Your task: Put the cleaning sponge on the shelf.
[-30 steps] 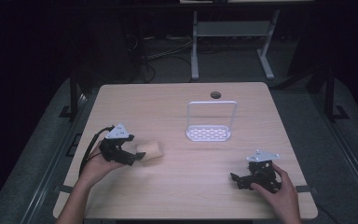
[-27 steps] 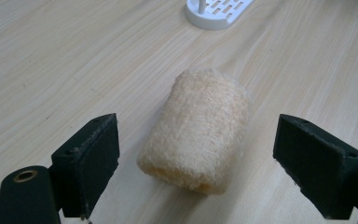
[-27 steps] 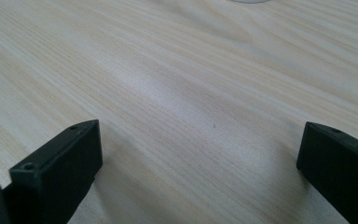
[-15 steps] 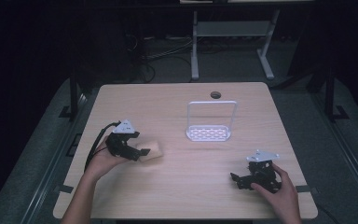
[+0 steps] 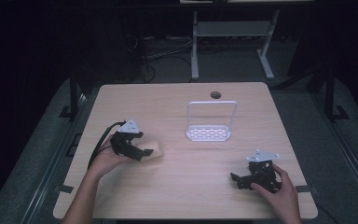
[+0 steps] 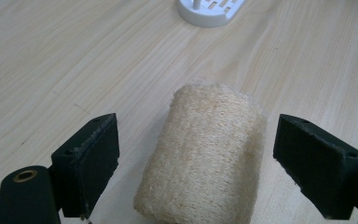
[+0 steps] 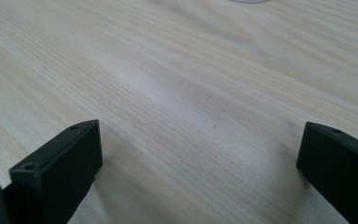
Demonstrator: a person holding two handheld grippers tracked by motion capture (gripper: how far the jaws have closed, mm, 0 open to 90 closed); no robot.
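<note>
R tool (image 7: 200, 172) wide apart over bare wood table (image 7: 177, 70).

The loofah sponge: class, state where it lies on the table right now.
In the high view the loofah sponge lies on the table's left half, left of the white rack. It sits between the open jaws of the left claw, which do not touch it.

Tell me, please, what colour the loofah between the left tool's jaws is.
Pale straw beige, coarse and fibrous; the loofah shows best in the left gripper view.

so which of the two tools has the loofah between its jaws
The left tool: the beige loofah lies between its open jaws, with gaps on both sides. The right tool is open over bare table.
</note>
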